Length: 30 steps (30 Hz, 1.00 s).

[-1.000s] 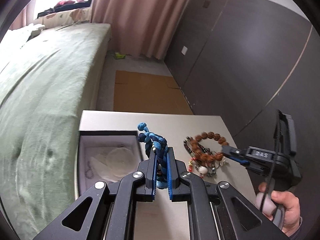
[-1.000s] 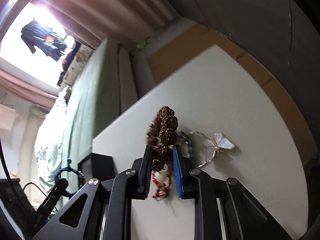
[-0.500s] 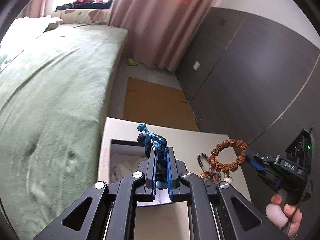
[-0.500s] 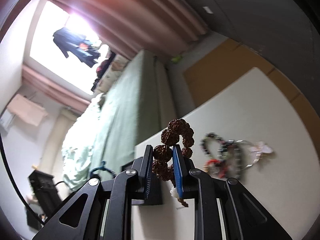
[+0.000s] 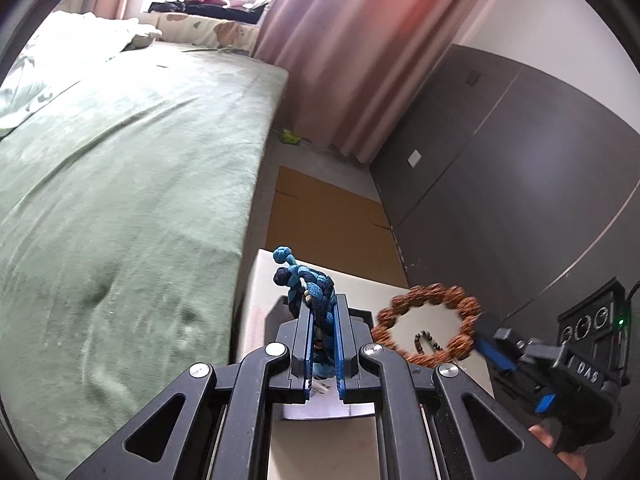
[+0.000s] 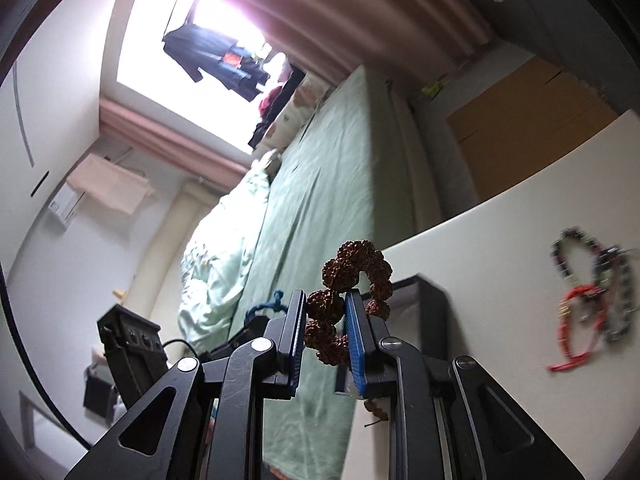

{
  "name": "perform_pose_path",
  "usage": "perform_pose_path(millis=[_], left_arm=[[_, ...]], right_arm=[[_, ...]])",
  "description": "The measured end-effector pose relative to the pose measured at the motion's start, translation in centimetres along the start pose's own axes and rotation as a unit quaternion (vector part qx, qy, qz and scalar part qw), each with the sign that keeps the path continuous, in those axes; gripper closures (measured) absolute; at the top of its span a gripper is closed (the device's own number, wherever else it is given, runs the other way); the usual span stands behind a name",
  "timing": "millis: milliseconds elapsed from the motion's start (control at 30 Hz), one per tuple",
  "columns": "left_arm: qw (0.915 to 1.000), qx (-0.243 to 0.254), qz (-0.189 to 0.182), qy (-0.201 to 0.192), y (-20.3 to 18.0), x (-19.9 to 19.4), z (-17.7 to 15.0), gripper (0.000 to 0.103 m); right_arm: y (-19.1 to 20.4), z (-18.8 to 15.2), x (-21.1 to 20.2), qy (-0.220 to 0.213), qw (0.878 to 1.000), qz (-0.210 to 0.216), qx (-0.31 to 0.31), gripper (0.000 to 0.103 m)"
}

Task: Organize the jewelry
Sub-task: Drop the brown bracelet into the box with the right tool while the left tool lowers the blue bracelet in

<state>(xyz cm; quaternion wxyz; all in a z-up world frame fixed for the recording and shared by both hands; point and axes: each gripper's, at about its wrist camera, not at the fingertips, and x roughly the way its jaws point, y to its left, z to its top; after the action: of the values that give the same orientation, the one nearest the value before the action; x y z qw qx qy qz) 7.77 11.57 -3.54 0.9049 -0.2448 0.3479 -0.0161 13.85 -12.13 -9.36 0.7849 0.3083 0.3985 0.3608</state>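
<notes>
Bed (image 5: 120,184): green cover, filled the 9 o'clock half of the left wrist view; in the right wrist view it ran from centre toward 12 o'clock.

Curtain (image 5: 340,60): pink, hung at 12 to 1 o'clock in the left wrist view, beside the dark wall panels (image 5: 500,184) at 3 o'clock.

Table (image 6: 500,264): cream top, lay at 3 to 5 o'clock in the right wrist view.

Cardboard sheet (image 5: 320,216): brown, lay flat on the floor just beyond the table's far edge.

Jewelry box (image 6: 424,300): dark-walled, stood on the table near its bed-side edge, largely hidden behind both grippers.

Left gripper (image 5: 323,320): jaws were clamped on the blue braided bracelet (image 5: 308,280), which stood up out of the jaws over the box.

Right gripper (image 6: 324,320): jaws were clamped on the brown seed-bead bracelet (image 6: 352,276); from the left wrist view its ring (image 5: 428,328) hung in the air at 4 o'clock, above the table.

Loose jewelry pile (image 6: 592,284): dark bead strand, metal chain and red cord (image 6: 572,336), lay tangled on the table at 3 o'clock in the right wrist view, well apart from the box; blurred.
</notes>
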Motion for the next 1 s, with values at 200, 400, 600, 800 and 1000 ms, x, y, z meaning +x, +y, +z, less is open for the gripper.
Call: perform_pose_path(millis=[200, 400, 600, 800, 1000], left_arm=[[0.9997, -0.023, 0.005, -0.007, 2.0, -0.8, 0.6, 0.095], [0.9995, -0.03, 0.005, -0.006, 2.7, -1.0, 0.7, 0.095], [0.9997, -0.021, -0.002, 0.008, 2.2, -0.5, 0.5, 0.095], [0.9995, -0.002, -0.019, 0.027, 0.4, 0.7, -0.2, 0.095], [0.9981, 0.02, -0.034, 0.048, -2.1, 2.8, -0.9, 0.095]], right_arm=[[0.6, -1.4, 3.4, 0.037, 0.999, 0.004, -0.009, 0.082], [-0.5, -1.4, 5.4, 0.064, 0.992, -0.099, -0.034, 0.06], [-1.5, -0.6, 2.9, 0.041, 0.994, -0.102, -0.028, 0.045], [-3.2, 0.1, 0.1, 0.027, 0.992, -0.126, -0.004, 0.045], [-5.2, 1.1, -3.0, 0.006, 0.989, -0.146, 0.024, 0.044]])
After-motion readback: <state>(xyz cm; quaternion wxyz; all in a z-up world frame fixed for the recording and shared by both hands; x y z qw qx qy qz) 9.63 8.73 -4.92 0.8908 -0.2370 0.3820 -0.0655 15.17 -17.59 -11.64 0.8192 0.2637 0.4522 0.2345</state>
